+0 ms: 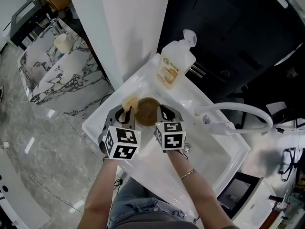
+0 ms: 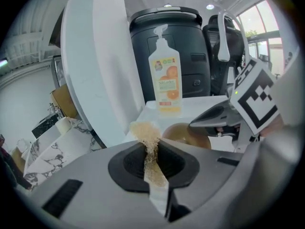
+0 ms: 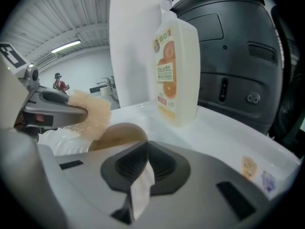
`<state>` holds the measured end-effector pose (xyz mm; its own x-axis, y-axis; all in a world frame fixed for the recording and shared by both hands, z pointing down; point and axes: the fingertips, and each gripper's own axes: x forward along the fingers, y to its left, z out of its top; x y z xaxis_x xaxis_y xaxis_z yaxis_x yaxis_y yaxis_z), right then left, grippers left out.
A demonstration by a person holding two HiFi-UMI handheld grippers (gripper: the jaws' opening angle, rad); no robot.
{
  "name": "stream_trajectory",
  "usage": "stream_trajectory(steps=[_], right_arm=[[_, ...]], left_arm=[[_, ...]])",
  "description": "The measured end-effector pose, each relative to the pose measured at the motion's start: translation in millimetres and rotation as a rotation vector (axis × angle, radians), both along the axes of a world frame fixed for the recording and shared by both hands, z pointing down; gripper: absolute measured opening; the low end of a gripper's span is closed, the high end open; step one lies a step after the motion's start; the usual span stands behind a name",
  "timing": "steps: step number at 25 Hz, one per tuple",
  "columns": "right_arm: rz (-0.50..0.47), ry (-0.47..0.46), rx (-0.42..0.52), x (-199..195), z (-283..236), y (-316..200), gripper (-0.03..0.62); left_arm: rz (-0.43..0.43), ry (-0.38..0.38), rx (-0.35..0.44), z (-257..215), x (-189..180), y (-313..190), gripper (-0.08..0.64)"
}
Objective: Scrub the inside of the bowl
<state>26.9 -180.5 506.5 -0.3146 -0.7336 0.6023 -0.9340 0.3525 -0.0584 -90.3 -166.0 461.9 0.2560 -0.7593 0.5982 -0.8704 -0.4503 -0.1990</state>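
Note:
A brown bowl (image 1: 147, 112) hangs tilted over the white sink (image 1: 212, 149), between my two grippers. My right gripper (image 1: 163, 112) is shut on the bowl's right rim; in the right gripper view the bowl (image 3: 116, 133) runs into the closed jaws (image 3: 145, 149). My left gripper (image 1: 126, 113) is shut on a beige scrub sponge (image 1: 128, 102). In the left gripper view the sponge (image 2: 145, 132) sticks up out of the jaws (image 2: 151, 147), just left of the bowl (image 2: 183, 133). The sponge (image 3: 93, 113) sits at the bowl's left edge; whether it touches is unclear.
A pump bottle of orange dish soap (image 1: 175, 66) stands on the sink's far corner. A white faucet (image 1: 238, 111) arcs over the sink's right side. A dark bin (image 1: 228, 32) stands behind it, a white column (image 1: 128, 27) to the left, and a marble counter (image 1: 62, 75) further left.

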Motion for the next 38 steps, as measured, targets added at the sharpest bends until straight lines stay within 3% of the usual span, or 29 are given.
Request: stream_trajectory(steps=[10, 15, 30, 38], right_arm=[[0.04, -0.018, -0.034, 6, 13, -4, 0.023], [0.04, -0.018, -0.037, 6, 16, -8, 0.023], [0.048, -0.027, -0.02, 10, 23, -14, 0.025], [0.045, -0.079, 0.027, 7, 19, -10, 0.089]], left_arm=[[0.009, 0.097, 0.166, -35, 0, -7, 0.044], [-0.016, 0.155, 0.158, -38, -4, -9, 0.044], [-0.027, 0.205, 0.113, -27, -7, -7, 0.044], [-0.021, 0.218, 0.107, -28, -4, -2, 0.044]])
